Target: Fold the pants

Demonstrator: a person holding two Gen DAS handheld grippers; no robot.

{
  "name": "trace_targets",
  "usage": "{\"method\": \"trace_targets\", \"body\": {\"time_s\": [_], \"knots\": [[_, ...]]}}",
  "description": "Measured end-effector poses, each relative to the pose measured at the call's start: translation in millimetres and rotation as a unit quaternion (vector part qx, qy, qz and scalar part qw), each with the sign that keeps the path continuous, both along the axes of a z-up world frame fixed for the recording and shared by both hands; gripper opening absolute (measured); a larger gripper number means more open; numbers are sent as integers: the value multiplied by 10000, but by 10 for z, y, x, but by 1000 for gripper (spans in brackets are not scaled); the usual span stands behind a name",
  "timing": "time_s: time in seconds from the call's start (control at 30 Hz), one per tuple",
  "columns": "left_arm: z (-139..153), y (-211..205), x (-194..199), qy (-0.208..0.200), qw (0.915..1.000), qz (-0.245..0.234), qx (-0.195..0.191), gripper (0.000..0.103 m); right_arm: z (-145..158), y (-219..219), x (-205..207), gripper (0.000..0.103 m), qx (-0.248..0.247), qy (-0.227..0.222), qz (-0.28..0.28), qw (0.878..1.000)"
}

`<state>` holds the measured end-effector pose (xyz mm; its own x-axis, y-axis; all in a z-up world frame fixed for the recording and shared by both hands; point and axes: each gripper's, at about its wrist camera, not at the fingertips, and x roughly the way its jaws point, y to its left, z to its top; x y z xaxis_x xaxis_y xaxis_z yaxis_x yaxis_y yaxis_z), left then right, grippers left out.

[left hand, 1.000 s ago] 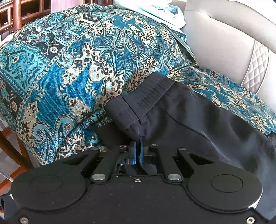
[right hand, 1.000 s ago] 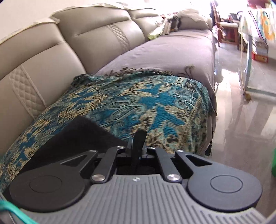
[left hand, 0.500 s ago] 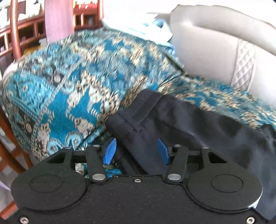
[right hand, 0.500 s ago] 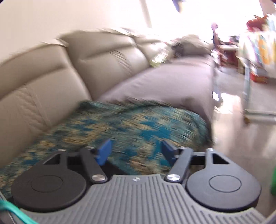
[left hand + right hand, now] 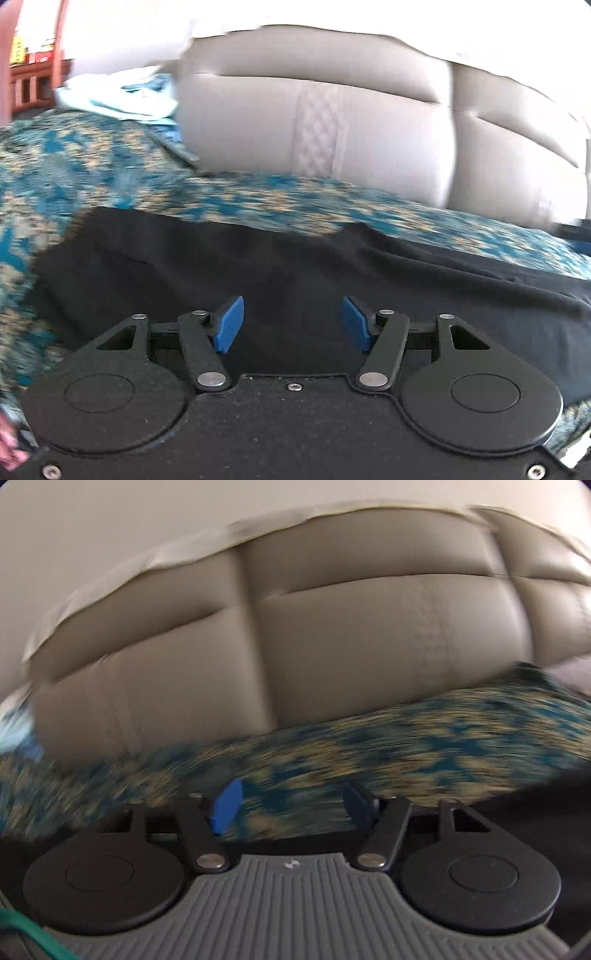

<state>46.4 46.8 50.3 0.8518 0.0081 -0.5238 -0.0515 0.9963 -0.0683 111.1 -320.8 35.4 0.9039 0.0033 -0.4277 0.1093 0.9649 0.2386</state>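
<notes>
Black pants (image 5: 288, 266) lie flat across a blue and tan patterned throw (image 5: 110, 173) on the sofa seat. My left gripper (image 5: 291, 323) is open and empty, its blue pads (image 5: 229, 325) hovering just over the pants. My right gripper (image 5: 291, 806) is open and empty over the patterned throw (image 5: 424, 746); a dark strip of the pants (image 5: 535, 801) shows at the right edge of that blurred view.
The beige leather sofa backrest (image 5: 332, 122) rises right behind the throw and fills the right wrist view (image 5: 351, 638). Light blue folded cloth (image 5: 122, 99) lies on the armrest at the far left, with wooden furniture (image 5: 33, 77) beyond.
Both grippers let go of the pants and opened. Both swung round to face the sofa backrest; the pants now lie spread on the throw.
</notes>
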Motion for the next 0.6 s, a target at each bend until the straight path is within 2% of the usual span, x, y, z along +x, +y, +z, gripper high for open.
{"method": "trace_targets", "body": {"time_s": [0.1, 0.2, 0.37, 0.5, 0.57, 0.6], "knots": [[-111, -296, 16, 14, 9993, -135, 337, 59, -46, 545, 201, 70, -228, 126, 858, 9960], [-250, -466, 22, 151, 9978, -182, 615, 59, -115, 980, 336, 71, -556, 275, 1526, 9863], [-477, -502, -3, 580, 9960, -72, 677, 60, -219, 1478, 444, 73, -946, 429, 2025, 9738], [-544, -463, -55, 524, 9955, -90, 783, 62, -287, 1694, 551, 73, -1051, 595, 2300, 9657], [-551, -452, -65, 516, 9956, -96, 782, 63, -341, 1807, 623, 73, -1213, 792, 2612, 9544], [-558, -448, -69, 503, 9957, -98, 776, 63, -367, 1863, 639, 73, -1396, 694, 2663, 9512]]}}
